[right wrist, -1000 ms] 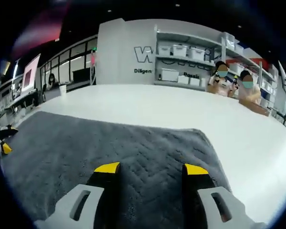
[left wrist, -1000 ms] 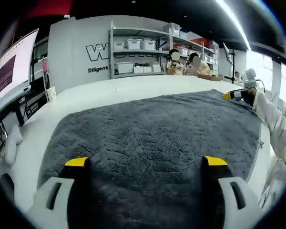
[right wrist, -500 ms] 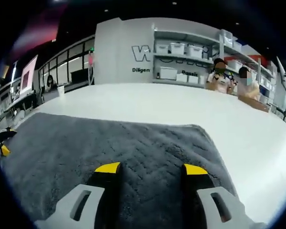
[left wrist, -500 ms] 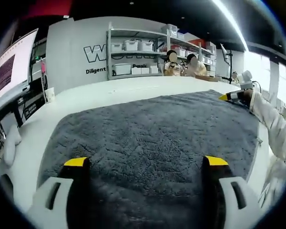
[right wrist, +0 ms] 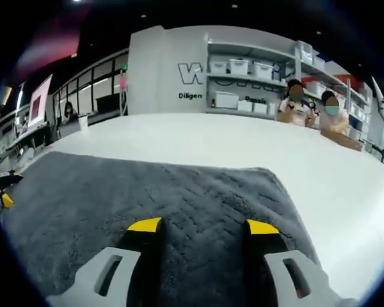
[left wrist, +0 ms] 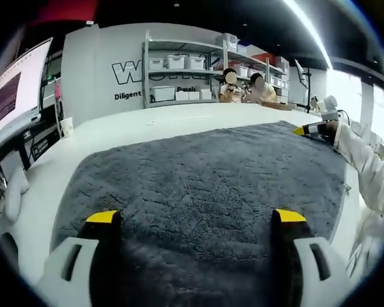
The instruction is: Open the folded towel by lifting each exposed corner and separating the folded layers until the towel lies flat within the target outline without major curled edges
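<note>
A dark grey towel (left wrist: 205,173) lies spread on the white table (left wrist: 147,121), its surface fairly flat. My left gripper (left wrist: 196,217) hovers over the towel's near edge, its yellow-tipped jaws wide apart and holding nothing. At the towel's far right corner the right gripper (left wrist: 306,130) shows, held by a white-sleeved arm (left wrist: 365,173). In the right gripper view the same towel (right wrist: 147,192) ends at a corner toward the right, and my right gripper (right wrist: 203,226) stands open above it. The left gripper's yellow tips (right wrist: 6,199) peek in at the far left edge.
Bare white tabletop (right wrist: 320,173) stretches beyond the towel. A paper cup (left wrist: 68,125) stands at the table's left edge near a monitor (left wrist: 16,89). Shelves with white bins (left wrist: 179,77) and seated people (left wrist: 243,89) are far behind.
Both views have drifted only slightly. The right gripper's tip in the left gripper view has crept a little toward the upper left. The towel lies as before.
</note>
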Demonstrator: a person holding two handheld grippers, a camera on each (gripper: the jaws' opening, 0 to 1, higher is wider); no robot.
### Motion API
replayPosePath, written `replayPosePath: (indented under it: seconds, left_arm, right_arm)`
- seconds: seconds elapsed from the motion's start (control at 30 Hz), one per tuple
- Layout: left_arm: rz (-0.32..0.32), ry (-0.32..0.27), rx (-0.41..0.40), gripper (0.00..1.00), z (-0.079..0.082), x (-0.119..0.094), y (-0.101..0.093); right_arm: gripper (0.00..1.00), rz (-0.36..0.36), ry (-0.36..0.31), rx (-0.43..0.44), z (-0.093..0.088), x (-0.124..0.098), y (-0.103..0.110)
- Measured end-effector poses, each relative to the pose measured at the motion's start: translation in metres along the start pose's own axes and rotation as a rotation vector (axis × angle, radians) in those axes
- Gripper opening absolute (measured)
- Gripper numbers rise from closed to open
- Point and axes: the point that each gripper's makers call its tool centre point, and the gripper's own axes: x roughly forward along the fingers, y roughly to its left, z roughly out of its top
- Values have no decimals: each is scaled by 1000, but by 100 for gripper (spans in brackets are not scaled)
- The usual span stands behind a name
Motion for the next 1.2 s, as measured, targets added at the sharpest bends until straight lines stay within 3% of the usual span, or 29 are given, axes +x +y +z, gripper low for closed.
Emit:
replayPosePath:
  seconds: [1.2]
  left_arm:
    - [-4, 4, 3, 96, -2, -6, 3]
  right_arm:
    - [47, 40, -11, -13, -1, -2, 6]
